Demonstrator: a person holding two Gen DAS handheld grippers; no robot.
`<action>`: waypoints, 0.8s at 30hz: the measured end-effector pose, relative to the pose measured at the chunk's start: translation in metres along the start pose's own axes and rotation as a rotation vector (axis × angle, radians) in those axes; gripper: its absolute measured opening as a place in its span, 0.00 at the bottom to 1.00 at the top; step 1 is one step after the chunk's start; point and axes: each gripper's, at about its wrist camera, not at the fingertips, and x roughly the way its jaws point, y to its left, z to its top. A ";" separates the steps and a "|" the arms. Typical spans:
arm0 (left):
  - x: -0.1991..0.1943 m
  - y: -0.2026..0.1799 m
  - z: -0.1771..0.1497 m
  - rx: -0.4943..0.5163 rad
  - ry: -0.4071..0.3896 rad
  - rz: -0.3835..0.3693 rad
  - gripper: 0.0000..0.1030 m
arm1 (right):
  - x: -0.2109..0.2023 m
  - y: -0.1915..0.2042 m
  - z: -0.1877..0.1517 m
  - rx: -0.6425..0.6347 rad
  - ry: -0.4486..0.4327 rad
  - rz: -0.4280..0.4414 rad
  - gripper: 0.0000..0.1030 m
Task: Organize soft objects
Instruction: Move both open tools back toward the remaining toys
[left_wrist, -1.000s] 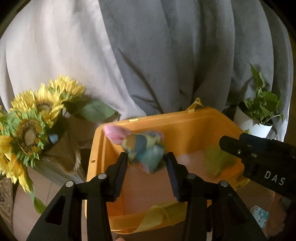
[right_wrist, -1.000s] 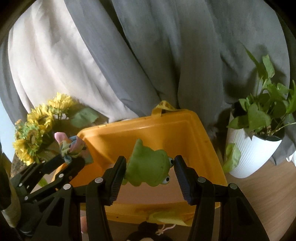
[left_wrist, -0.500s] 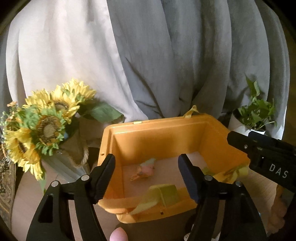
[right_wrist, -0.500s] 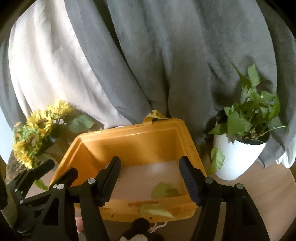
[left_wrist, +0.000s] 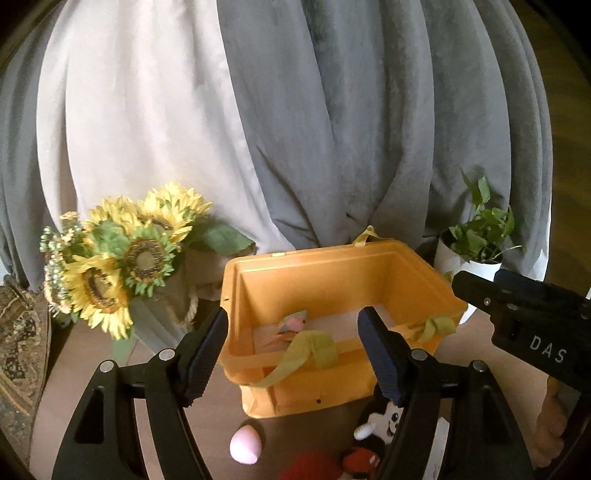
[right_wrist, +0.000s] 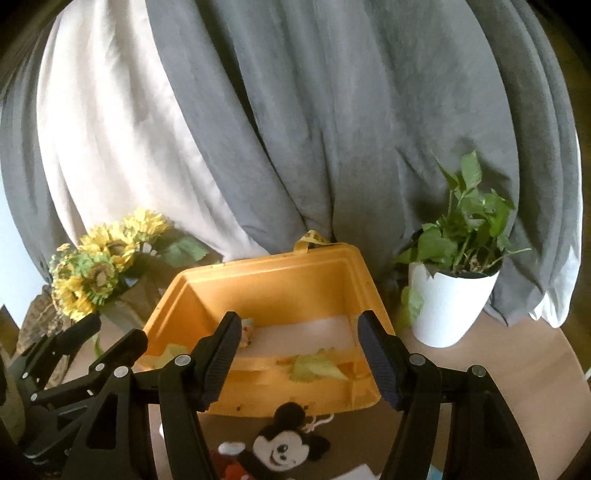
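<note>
An orange bin (left_wrist: 332, 273) (right_wrist: 280, 280) stands on the table before the curtain. A multicoloured soft toy (left_wrist: 291, 325) lies inside it at the left; its edge shows in the right wrist view (right_wrist: 246, 334). The green frog is hidden behind the bin's front wall. My left gripper (left_wrist: 291, 354) is open and empty, just in front of the bin. My right gripper (right_wrist: 299, 360) is open and empty, also before the bin. A Mickey Mouse plush (right_wrist: 284, 446) (left_wrist: 384, 424) and a pink egg-shaped toy (left_wrist: 245, 448) lie on the table in front of the bin.
A sunflower bouquet (left_wrist: 122, 258) (right_wrist: 96, 273) stands left of the bin. A white potted plant (right_wrist: 450, 295) (left_wrist: 476, 240) stands to its right. Grey and white curtains hang behind. Yellow-green straps (left_wrist: 306, 350) drape over the bin's front rim. A red soft item (left_wrist: 314, 467) lies near the front.
Both grippers opened and dropped their toys into the bin: the multicoloured toy from the left, the green frog from the right. Both have since drawn back and up from the bin.
</note>
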 end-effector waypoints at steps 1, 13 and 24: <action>-0.005 0.000 -0.001 0.001 -0.001 0.003 0.70 | -0.005 0.001 -0.003 -0.003 -0.001 0.002 0.65; -0.048 0.007 -0.030 0.000 0.020 0.011 0.71 | -0.043 0.016 -0.033 -0.018 0.018 -0.005 0.65; -0.058 0.016 -0.065 -0.004 0.091 -0.020 0.71 | -0.059 0.026 -0.071 -0.020 0.084 -0.026 0.65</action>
